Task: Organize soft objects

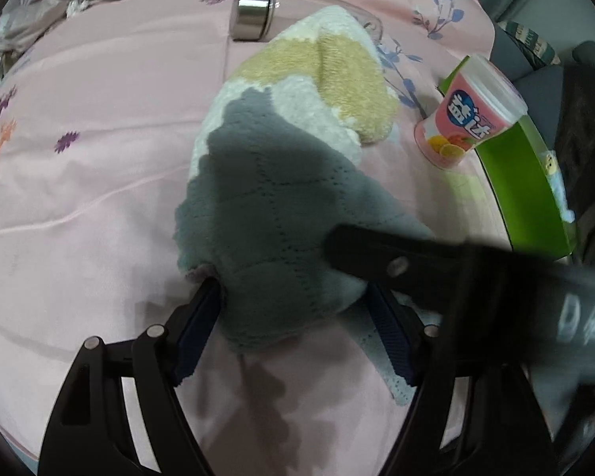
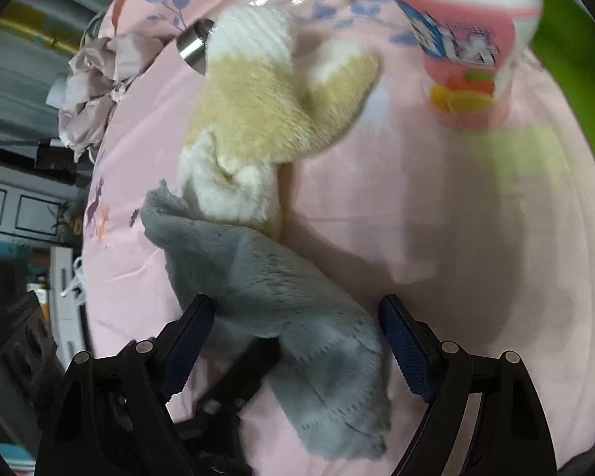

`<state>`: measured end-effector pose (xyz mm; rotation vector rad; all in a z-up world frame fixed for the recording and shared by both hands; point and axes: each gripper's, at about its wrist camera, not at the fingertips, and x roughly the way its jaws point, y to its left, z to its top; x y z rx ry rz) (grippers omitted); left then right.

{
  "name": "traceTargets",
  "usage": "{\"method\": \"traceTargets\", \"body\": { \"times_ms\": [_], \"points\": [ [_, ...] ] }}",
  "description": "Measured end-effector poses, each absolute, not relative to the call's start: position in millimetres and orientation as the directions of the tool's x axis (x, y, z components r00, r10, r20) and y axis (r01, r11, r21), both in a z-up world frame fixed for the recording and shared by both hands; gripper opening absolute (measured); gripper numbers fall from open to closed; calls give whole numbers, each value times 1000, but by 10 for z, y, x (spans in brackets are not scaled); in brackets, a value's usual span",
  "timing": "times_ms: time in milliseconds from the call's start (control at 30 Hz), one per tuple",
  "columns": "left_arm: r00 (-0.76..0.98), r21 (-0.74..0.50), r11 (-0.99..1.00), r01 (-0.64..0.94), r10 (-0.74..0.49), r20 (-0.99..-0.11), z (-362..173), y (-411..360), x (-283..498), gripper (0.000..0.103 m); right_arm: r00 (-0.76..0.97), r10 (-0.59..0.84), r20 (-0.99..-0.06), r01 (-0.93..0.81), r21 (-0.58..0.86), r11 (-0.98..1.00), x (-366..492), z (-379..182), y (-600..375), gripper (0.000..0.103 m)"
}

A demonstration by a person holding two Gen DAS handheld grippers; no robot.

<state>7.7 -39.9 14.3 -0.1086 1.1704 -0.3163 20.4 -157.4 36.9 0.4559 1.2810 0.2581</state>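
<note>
A grey quilted cloth point(image 1: 265, 214) lies on the pink bedsheet, its near end bunched between the fingers of my left gripper point(image 1: 295, 301), which is open around it. Behind it lies a cream and white fluffy towel point(image 1: 325, 75). My right gripper point(image 2: 297, 317) is open over the same grey cloth point(image 2: 281, 293); one of its fingers point(image 1: 396, 258) crosses the left wrist view from the right, on top of the cloth. The towel point(image 2: 258, 111) shows further back in the right wrist view.
A glass bottle with a steel cap point(image 1: 254, 12) lies behind the towel. A pink gum canister point(image 1: 468, 115) leans on a green box point(image 1: 523, 182) at the right. Crumpled bedding point(image 1: 39, 4) sits at the far left. The bed edge drops off left point(image 2: 87, 238).
</note>
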Motion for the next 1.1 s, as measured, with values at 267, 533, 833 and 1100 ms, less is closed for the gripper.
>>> {"method": "traceTargets", "body": {
  "times_ms": [267, 533, 833, 1100],
  "points": [
    [399, -300, 934, 192, -353, -846, 250, -419, 55, 33, 315, 462, -829, -18, 481, 876, 173, 443, -1407, 41],
    [593, -258, 942, 215, -336, -732, 624, -336, -141, 31, 471, 525, -709, -147, 524, 839, 99, 791, -1361, 41],
    [763, -216, 943, 253, -331, -555, 962, -269, -364, 31, 627, 526, -575, -262, 480, 837, -81, 1188, -1337, 41],
    [812, -168, 940, 296, -341, -475, 1239, -433, -376, 31, 709, 506, -491, -284, 459, 842, -193, 1449, -1557, 41]
  ]
}}
